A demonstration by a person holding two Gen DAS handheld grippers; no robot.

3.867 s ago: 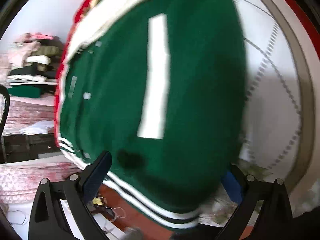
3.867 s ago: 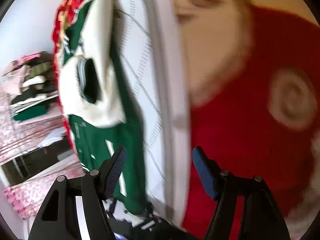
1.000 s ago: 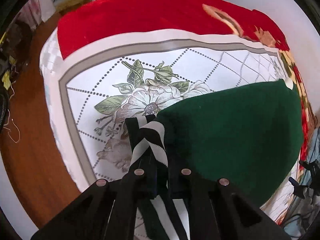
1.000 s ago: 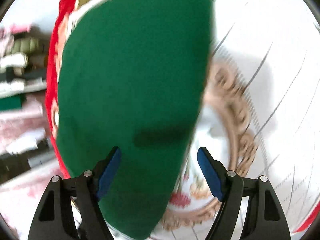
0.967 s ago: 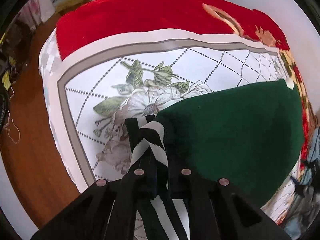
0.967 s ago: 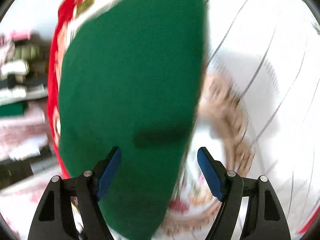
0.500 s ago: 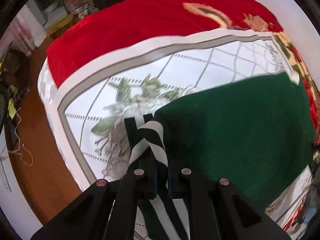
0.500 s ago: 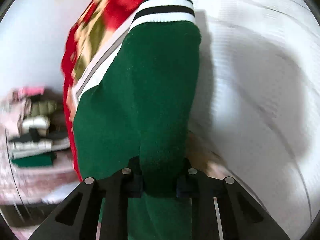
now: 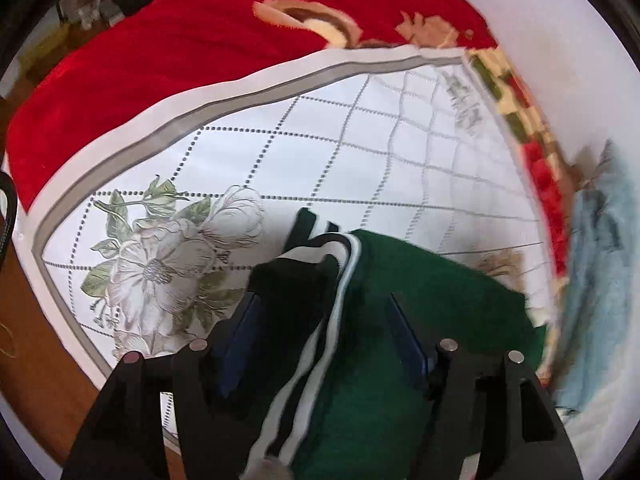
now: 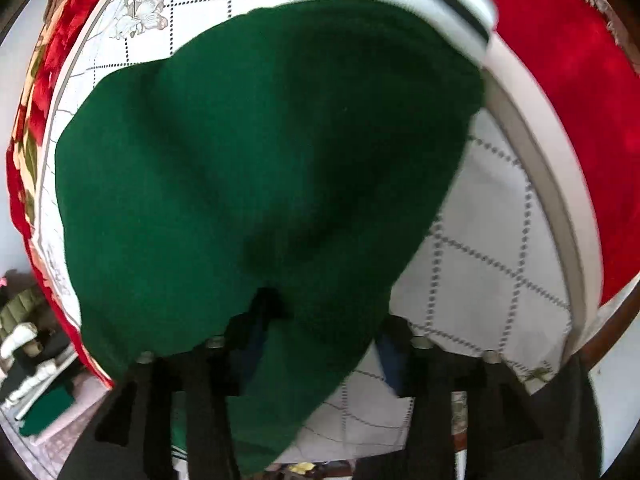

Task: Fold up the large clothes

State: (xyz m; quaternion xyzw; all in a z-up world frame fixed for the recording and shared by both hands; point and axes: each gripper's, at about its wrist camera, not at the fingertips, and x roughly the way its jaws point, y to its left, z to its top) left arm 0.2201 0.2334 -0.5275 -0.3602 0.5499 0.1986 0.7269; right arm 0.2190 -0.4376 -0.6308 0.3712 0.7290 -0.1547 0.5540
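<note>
On the bed, near its middle: the green jacket (image 10: 248, 168) lies over the white quilt (image 9: 360, 152), which has a dotted diamond grid and a printed flower (image 9: 160, 264). A red blanket (image 9: 168, 52) runs along the quilt's far edge and around the bed's corner.

Left claw (image 9: 324, 320): spread, nothing pinched. The striped hem (image 9: 320, 344) lies loose in the gap between the blue pads and touches neither that I can see. The green body spreads off to the right of it.

Right claw (image 10: 316, 344): mostly buried under green cloth. The blue pads stand apart and the cloth drapes over them. I read it as spread, with cloth bunched in the gap rather than clamped, but blur makes this shaky.

Key relation: in the right view the jacket's long axis runs away from the claw toward the far edge, ending in a white cuff (image 10: 440, 4) with dark stripes close to the red blanket. Both claws sit at the near end, so the next fold has to travel along that axis. Left is nearer the hem corner, right nearer the plain body edge.

Material: thick matte knit or fleece, heavy and floppy, holding soft rounded folds. The ribbed hem is stiffer. The quilt looks smooth, so the jacket will likely slide when dragged.
</note>
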